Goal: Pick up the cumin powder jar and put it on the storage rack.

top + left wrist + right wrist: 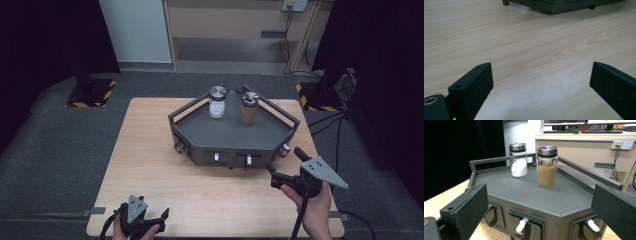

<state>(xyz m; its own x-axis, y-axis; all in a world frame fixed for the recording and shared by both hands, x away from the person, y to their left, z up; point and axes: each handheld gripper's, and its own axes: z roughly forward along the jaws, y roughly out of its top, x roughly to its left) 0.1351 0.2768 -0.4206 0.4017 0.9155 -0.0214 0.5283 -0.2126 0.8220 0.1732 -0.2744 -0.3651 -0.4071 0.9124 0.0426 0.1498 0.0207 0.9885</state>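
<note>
Near the wooden table's (150, 150) right front corner, the right gripper (286, 164) gapes empty just before the dark grey drawer stand (232, 135), while the left gripper (145, 216) rests open at the front edge.

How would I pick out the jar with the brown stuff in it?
Find the dark grey rack on the wooden table. Two glass jars with metal lids stand on its top near the back rail. Yours is the brown jar, on the right; its neighbour, the white jar, holds white powder.
</note>
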